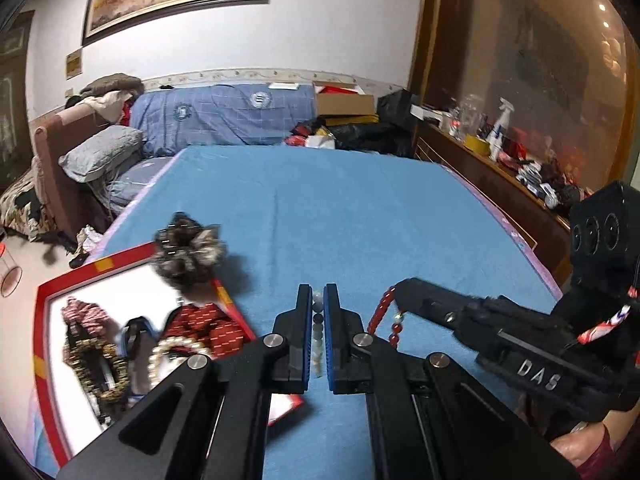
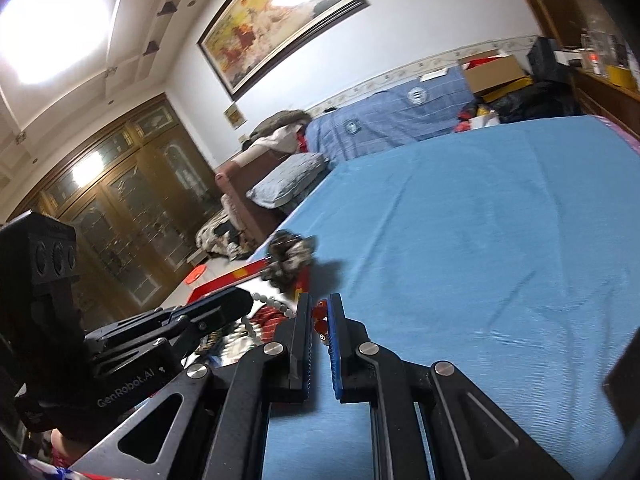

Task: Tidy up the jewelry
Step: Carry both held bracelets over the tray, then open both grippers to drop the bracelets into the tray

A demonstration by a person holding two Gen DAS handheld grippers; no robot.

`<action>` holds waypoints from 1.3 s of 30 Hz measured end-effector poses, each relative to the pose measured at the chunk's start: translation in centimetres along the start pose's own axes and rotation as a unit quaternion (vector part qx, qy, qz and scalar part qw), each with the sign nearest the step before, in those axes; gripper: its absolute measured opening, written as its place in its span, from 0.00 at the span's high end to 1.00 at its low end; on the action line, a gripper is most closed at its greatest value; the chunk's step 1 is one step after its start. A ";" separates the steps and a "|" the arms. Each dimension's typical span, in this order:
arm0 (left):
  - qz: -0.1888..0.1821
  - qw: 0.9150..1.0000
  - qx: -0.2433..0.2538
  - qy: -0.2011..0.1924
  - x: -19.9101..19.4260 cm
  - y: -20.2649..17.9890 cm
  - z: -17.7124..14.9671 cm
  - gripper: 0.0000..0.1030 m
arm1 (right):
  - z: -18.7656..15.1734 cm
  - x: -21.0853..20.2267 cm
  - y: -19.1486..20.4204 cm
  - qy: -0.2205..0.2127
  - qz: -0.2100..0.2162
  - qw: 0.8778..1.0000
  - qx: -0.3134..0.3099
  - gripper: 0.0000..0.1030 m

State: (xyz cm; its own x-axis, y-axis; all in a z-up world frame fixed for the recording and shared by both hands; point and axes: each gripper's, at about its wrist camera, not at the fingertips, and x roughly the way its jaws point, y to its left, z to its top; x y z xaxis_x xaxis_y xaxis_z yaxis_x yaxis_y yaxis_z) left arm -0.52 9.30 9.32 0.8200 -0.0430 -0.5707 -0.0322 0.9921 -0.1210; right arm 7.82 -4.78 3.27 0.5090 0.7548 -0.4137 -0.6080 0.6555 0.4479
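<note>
Both grippers hover over the blue tabletop cloth (image 1: pixel 340 208), each with a string of beads. The left gripper (image 1: pixel 319 300) has its jaws pinched nearly together on a pale bead bracelet (image 1: pixel 318 322), whose white, grey and one dark bead line up in the narrow gap between the blue pads. Just to its right, the right gripper (image 2: pixel 319 308) has its jaws clamped on a red bead bracelet (image 1: pixel 380 312); in the left wrist view the red strand droops from its tip in a loop, clear of the cloth as far as can be told.

Down at the left sits the red-rimmed tray (image 1: pixel 42 320) with its white floor. Inside it: a red-and-white patterned scrunchie (image 1: pixel 82 312) at the far left, a dark gold-flecked ring-shaped piece (image 1: pixel 96 364) in front of it, a pearl bracelet (image 1: pixel 172 350) toward the near edge, and a deep red patterned scrunchie (image 1: pixel 208 326) on the right side. A fluffy brown-and-white scrunchie (image 1: pixel 190 254) perches on the tray's far rim, half over the cloth. A blue item between the pieces is too blurred to name.
</note>
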 end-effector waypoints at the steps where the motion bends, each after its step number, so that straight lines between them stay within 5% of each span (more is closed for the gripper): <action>1: 0.002 1.000 -0.005 -0.002 -0.4 0.7 -0.1 0.95 | -0.1 0.6 0.9 0.005 0.005 1.000 -0.006 0.92; 20: 0.079 0.990 -0.116 -0.001 -3.7 14.2 -4.1 0.95 | -3.6 10.7 11.2 0.095 0.064 0.991 -0.065 0.91; 39: 0.102 0.986 -0.126 0.042 -0.1 15.9 -6.7 0.95 | -5.5 14.4 9.1 0.130 -0.019 0.990 -0.058 0.91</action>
State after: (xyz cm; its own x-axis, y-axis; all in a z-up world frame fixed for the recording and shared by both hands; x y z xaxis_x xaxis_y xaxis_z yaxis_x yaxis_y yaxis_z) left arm -4.96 24.30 1.99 0.7314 0.1336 -0.6687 -0.3412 0.9207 -0.1893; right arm 6.29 11.94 -2.99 0.3683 0.6887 -0.6245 -0.6654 0.6644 0.3404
